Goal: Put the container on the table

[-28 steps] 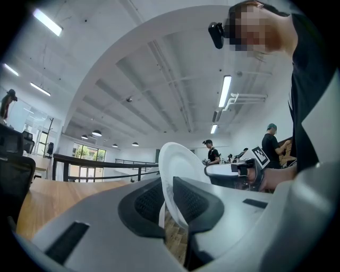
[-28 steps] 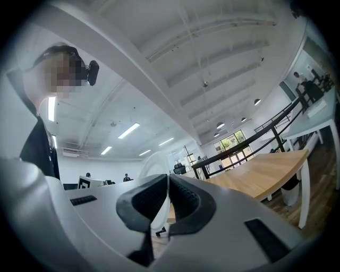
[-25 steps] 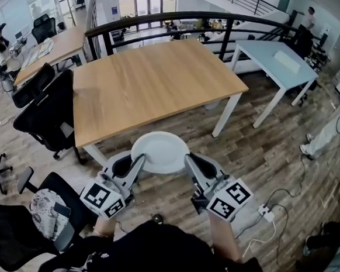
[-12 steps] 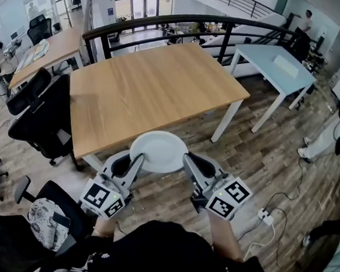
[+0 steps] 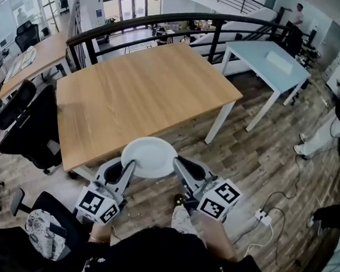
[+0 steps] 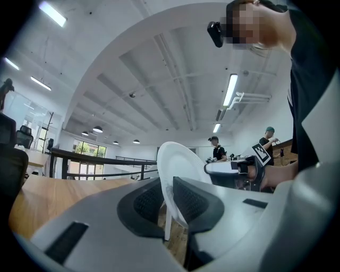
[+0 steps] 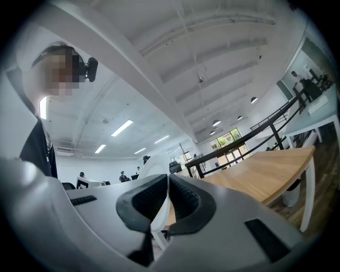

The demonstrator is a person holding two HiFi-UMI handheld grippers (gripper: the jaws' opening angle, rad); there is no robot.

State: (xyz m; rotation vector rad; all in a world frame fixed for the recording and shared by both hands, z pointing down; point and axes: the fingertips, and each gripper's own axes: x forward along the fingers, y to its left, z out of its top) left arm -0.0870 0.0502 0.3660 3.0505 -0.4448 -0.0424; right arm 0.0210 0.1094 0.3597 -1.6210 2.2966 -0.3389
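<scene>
A round white container (image 5: 149, 156), shaped like a shallow plate, hangs level in the air just off the near edge of the wooden table (image 5: 137, 94). My left gripper (image 5: 128, 167) is shut on its left rim and my right gripper (image 5: 176, 163) is shut on its right rim. In the left gripper view the container's rim (image 6: 175, 170) is pinched between the dark pads (image 6: 197, 201). The right gripper view shows the white rim (image 7: 158, 207) clamped between that gripper's pads (image 7: 183, 204), with the table (image 7: 263, 170) to the right.
Black office chairs (image 5: 32, 131) stand left of the table, another (image 5: 31, 231) by my left side. A black railing (image 5: 167, 21) runs behind the table. A light blue table (image 5: 266, 60) is at the right. Cables and a power strip (image 5: 261, 216) lie on the wood floor.
Both grippers have carried the container a little toward the table's near edge; the whole scene has shifted leftward in the head view. The grips are unchanged.
</scene>
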